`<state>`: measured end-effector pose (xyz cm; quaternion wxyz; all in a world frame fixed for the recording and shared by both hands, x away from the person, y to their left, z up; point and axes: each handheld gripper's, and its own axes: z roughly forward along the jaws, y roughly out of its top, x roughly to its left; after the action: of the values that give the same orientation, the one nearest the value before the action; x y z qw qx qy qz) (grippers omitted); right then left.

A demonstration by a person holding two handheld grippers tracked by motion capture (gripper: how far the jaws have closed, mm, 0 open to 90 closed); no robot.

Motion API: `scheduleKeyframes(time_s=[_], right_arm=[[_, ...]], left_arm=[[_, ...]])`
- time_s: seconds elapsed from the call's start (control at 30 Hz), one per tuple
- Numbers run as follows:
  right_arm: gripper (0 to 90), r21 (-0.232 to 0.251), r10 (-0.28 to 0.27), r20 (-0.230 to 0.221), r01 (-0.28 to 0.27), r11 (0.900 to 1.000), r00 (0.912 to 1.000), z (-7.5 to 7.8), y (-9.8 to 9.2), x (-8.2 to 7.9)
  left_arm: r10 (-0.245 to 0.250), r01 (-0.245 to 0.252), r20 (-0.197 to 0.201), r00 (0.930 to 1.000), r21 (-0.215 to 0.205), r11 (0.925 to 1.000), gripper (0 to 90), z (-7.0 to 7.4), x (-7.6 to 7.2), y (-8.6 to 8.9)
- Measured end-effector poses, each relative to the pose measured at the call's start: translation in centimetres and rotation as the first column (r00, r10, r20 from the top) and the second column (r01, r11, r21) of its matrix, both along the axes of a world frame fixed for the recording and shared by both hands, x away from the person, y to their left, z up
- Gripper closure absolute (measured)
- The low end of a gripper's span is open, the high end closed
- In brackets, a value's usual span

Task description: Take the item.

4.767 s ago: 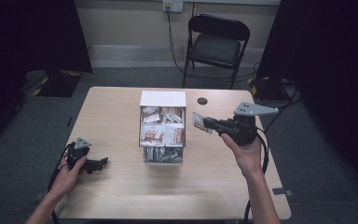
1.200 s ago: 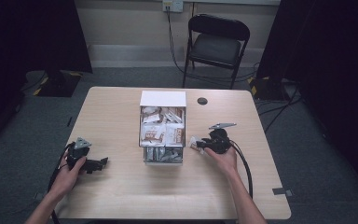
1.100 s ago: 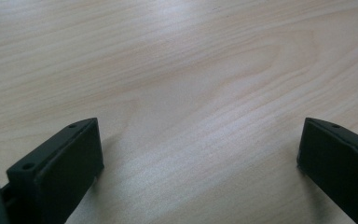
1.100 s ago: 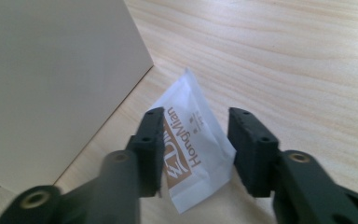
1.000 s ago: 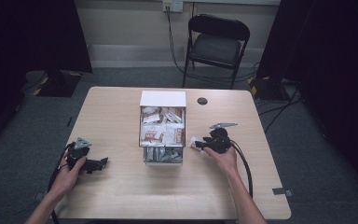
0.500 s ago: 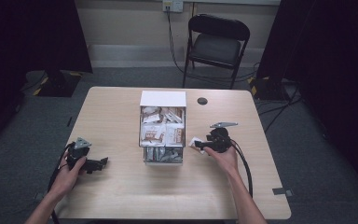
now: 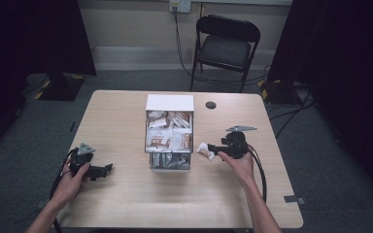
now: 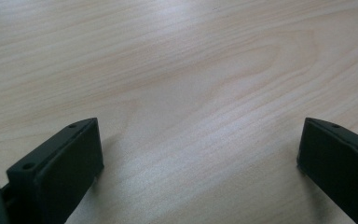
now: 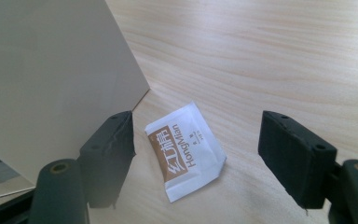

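The right gripper (image 7: 214, 150) sits on the table (image 7: 126, 116) at about 3 o'clock from the white box (image 7: 170, 131), its jaws pointing toward the box wall. Those jaws have just been opening and now stand wide apart, with a small white-and-brown sachet (image 9: 185, 150) lying flat on the wood between them, touching neither pad. In the right gripper view the sachet lies just beside the box's plain side wall (image 9: 51, 79), which rises at 10 o'clock and blocks the way further in. The box is packed with similar sachets, and a lower clear part at its near end seems to hold silvery packets, though they are too small to tell. The left gripper (image 7: 106, 170) rests at 8 o'clock from the box, well apart from it, jaws open over bare wood. A black chair (image 7: 226, 46) stands beyond the table at 12 o'clock, and a small dark disc (image 7: 211, 105) lies near the far edge
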<state>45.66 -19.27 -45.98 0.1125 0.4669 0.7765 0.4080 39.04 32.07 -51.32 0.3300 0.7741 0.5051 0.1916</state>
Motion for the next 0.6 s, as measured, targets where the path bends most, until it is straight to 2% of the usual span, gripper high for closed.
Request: scheduleKeyframes(time_s=[0.1, 0.3, 0.43, 0.53, 0.6], right_arm=[[26.3, 0.017, -0.004, 0.008, 0.003, 1.000, 1.0000, 0.6, -0.2, -0.4], [25.4, 0.020, -0.002, 0.016, 0.002, 1.000, 0.9999, 1.6, -0.5, -1.3], [23.6, 0.032, -0.005, 0.044, 0.004, 0.999, 0.9990, 2.4, -1.1, -2.4], [22.1, 0.010, -0.020, 0.045, 0.019, 1.000, 0.9988, 2.7, -1.5, -3.1], [21.8, 0.020, -0.029, 0.039, 0.028, 0.999, 0.9988, 3.0, -1.9, -3.6]], left_arm=[[-0.001, 0.001, -0.002, 1.0000, 0.000, 1.0000, 0.0, 0.0, 0.0, 0.0], [-0.002, 0.002, -0.002, 1.0000, 0.000, 1.0000, 0.0, 0.0, 0.0, 0.0], [0.000, 0.000, 0.000, 1.0000, 0.000, 1.0000, 0.0, 0.0, 0.0, 0.0], [0.001, -0.001, 0.001, 1.0000, 0.000, 1.0000, 0.0, 0.0, 0.0, 0.0], [0.001, -0.001, 0.001, 1.0000, 0.000, 1.0000, 0.0, 0.0, 0.0, 0.0]])
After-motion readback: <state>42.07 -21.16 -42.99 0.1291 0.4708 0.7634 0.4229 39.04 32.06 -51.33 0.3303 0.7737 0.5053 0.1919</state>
